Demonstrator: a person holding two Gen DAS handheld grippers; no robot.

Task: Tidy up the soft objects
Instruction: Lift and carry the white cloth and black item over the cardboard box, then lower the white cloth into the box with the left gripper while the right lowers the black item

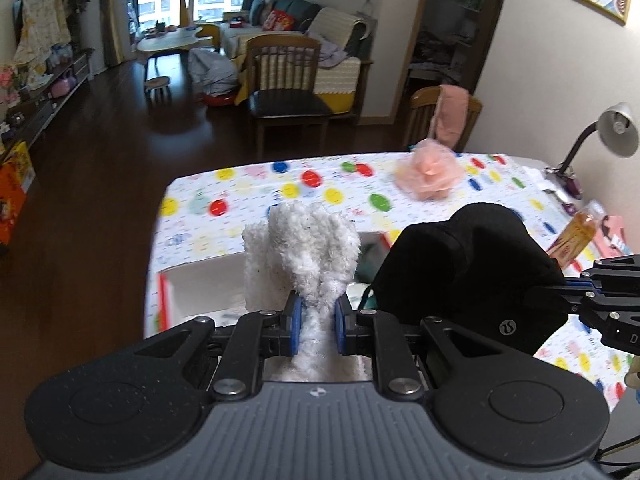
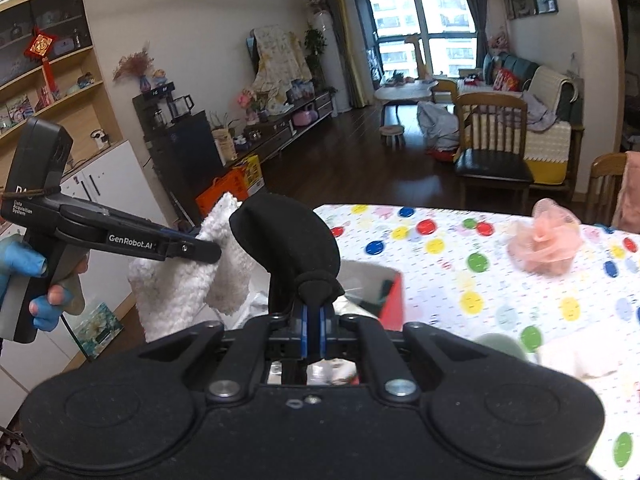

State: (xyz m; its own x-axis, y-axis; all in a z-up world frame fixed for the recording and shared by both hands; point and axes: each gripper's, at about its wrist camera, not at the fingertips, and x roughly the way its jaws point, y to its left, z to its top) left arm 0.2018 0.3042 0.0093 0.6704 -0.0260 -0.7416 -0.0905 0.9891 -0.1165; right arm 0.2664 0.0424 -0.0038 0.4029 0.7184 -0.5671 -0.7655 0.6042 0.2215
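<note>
My left gripper is shut on a fluffy white cloth and holds it up above an open box on the table. The cloth also shows in the right wrist view, clamped by the left gripper. My right gripper is shut on a black fabric item, held up beside the white cloth; it shows in the left wrist view with the right gripper at the right. A pink mesh puff lies on the table's far side.
The table wears a polka-dot cloth. The box has a red wall. A desk lamp and small items stand at the right edge. A wooden chair with a pink towel is behind the table; another chair stands farther off.
</note>
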